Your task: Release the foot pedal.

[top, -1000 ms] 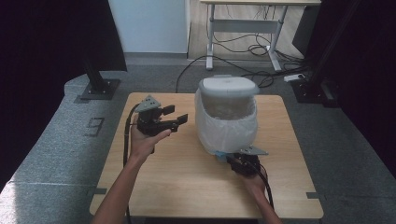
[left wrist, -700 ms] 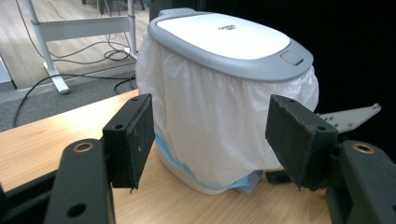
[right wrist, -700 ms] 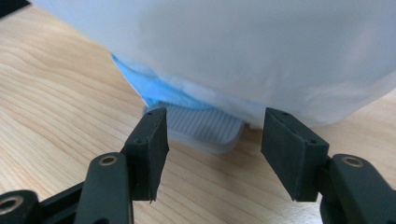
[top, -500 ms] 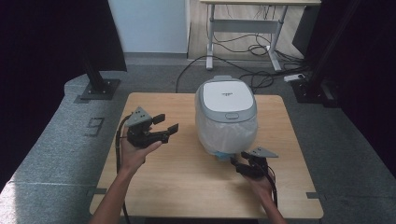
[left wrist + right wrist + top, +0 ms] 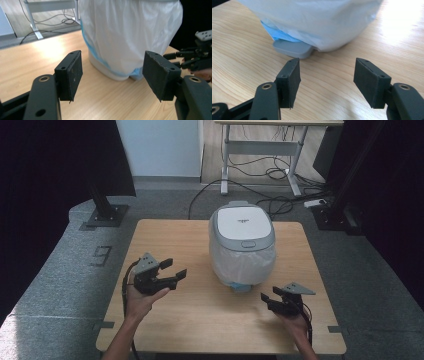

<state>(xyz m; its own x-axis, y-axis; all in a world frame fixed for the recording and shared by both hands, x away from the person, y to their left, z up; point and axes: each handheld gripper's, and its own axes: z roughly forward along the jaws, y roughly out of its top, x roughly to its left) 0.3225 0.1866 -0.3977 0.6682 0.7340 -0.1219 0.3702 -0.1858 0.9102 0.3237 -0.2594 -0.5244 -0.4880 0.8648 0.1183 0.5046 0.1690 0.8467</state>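
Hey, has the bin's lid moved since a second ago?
Yes. The lid stood tipped up a second ago; now it lies flat, shut on the bin, which stands in the same spot on the table.

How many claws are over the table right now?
2. The left claw hovers open left of the bin; the right claw hovers open near the table's front right, just past the bin's pedal.
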